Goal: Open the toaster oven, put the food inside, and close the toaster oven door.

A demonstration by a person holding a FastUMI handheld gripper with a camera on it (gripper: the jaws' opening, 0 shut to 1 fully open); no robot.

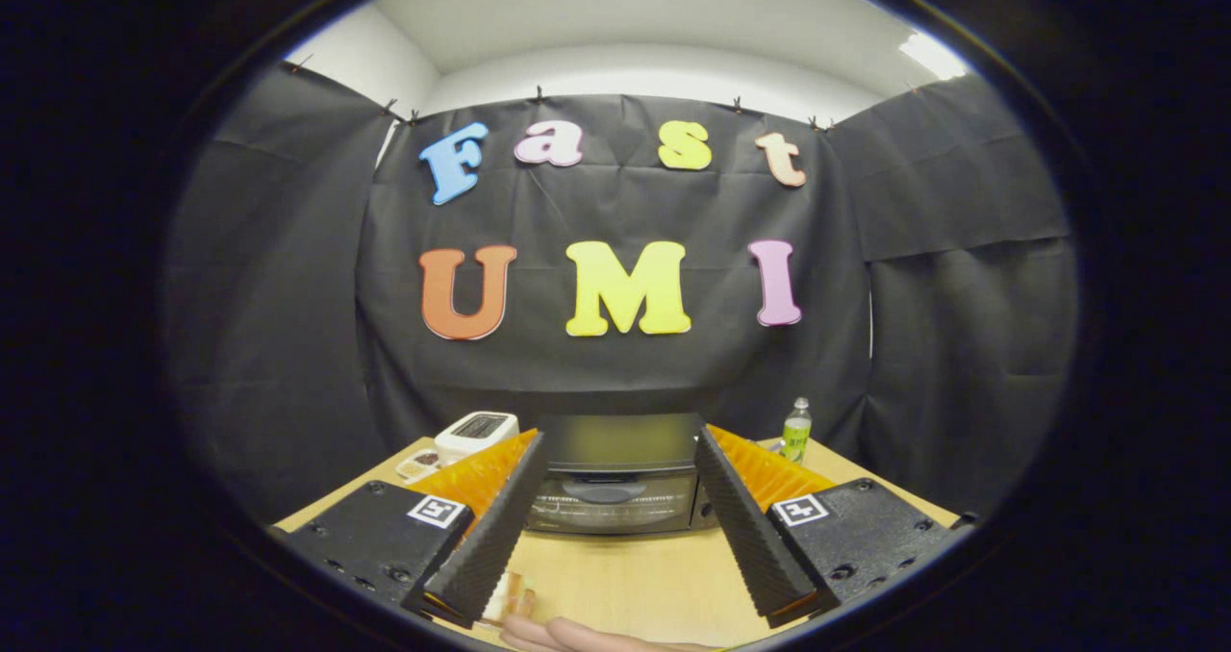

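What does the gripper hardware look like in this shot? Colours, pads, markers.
The gripper has two long black ribbed pads backed by orange ridged plastic. Each sits on a black block with screw holes and a square black-and-white marker on top. No cables in view. The jaws stand open, with the toaster oven beyond them.

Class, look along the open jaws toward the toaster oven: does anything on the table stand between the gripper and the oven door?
Nothing visible does. The gripper has its jaws wide open, and only bare wooden table lies between them and the closed toaster oven ahead. The white appliance and green bottle stand off to either side.
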